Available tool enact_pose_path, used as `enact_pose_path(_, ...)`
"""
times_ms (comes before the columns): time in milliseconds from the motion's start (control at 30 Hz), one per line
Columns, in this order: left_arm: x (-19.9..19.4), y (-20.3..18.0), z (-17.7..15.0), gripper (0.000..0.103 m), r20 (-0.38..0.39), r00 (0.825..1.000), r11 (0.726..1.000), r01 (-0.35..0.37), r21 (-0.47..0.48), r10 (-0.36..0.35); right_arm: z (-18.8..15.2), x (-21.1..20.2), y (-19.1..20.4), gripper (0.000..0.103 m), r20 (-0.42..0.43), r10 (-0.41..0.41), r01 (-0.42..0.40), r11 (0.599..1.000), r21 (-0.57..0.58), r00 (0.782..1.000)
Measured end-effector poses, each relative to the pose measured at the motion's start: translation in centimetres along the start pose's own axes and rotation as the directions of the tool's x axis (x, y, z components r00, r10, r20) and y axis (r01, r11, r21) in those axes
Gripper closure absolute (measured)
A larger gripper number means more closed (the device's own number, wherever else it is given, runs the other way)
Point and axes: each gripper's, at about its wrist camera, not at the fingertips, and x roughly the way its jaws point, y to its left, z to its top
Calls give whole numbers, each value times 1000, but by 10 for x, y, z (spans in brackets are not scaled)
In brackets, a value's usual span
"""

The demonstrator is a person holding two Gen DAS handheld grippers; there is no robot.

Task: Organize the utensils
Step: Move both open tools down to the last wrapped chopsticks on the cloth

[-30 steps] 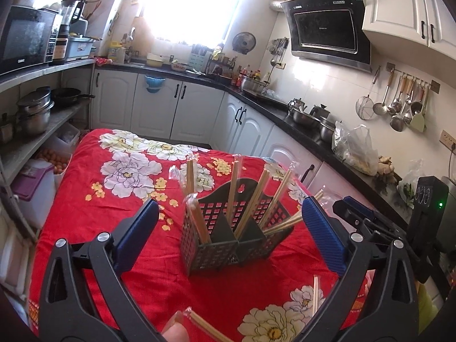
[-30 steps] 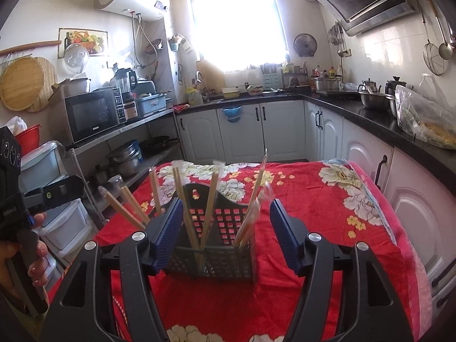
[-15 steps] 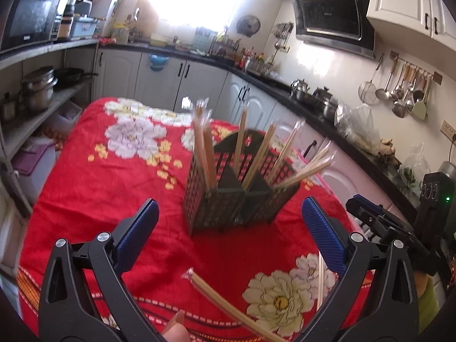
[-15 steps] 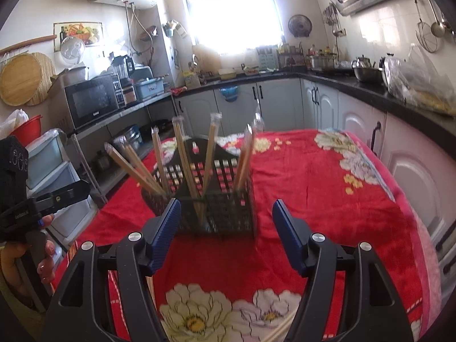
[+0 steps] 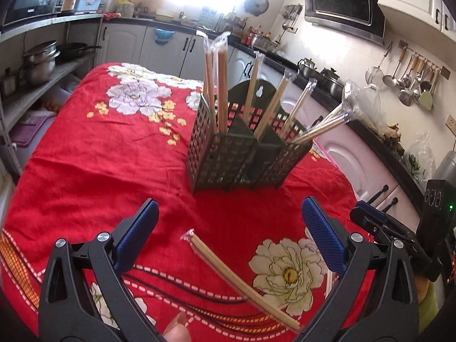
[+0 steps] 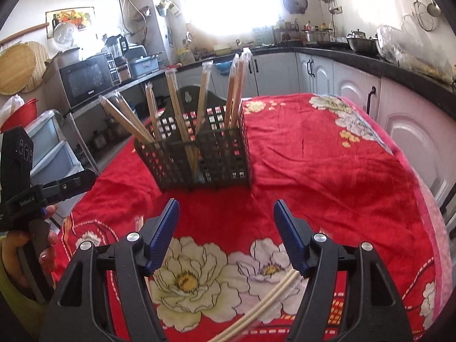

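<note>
The left gripper (image 5: 229, 236) hangs with its ribbed blue pads spread wide and nothing between them, and the right gripper (image 6: 226, 235) is likewise parted and empty; both tilt down toward the table. Just beneath the left one lies a wrapped pair of chopsticks (image 5: 242, 280), slanting across the red floral tablecloth (image 5: 94, 154), its crimped plastic end nearest the basket; a second pale pair (image 6: 266, 303) lies under the right gripper's pads. Beyond both stands the dark plastic utensil caddy (image 5: 228, 156), a lattice-walled holder split into compartments, already bristling with sleeved chopstick pairs (image 5: 219, 85) that lean at loose angles. By my judgement the step in hand is picking up the loose pairs left on the cloth; the next move calls for lowering the pads astride a thin stick and closing squarely, since smooth film over slender bamboo may slip or roll on the soft, wrinkled fabric
</note>
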Motion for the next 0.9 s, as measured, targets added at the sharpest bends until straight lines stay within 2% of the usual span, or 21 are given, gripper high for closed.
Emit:
enact_pose_path(400,10,4,-28,10,-70,998,1000,-7,-3,7,-22,1,-5,34,-54,-17,18,1000,2,998)
enact_pose_path(700,25,2,-50,10,-149,989,1000,2,5,-1,-35,4,-14,34,-86,-35,38,999,25,996)
enact_pose_path(900,38,3,-61,11,-192,981,999,36,-14,-38,-42,8,-29,34,-112,-63,70,996,59,992)
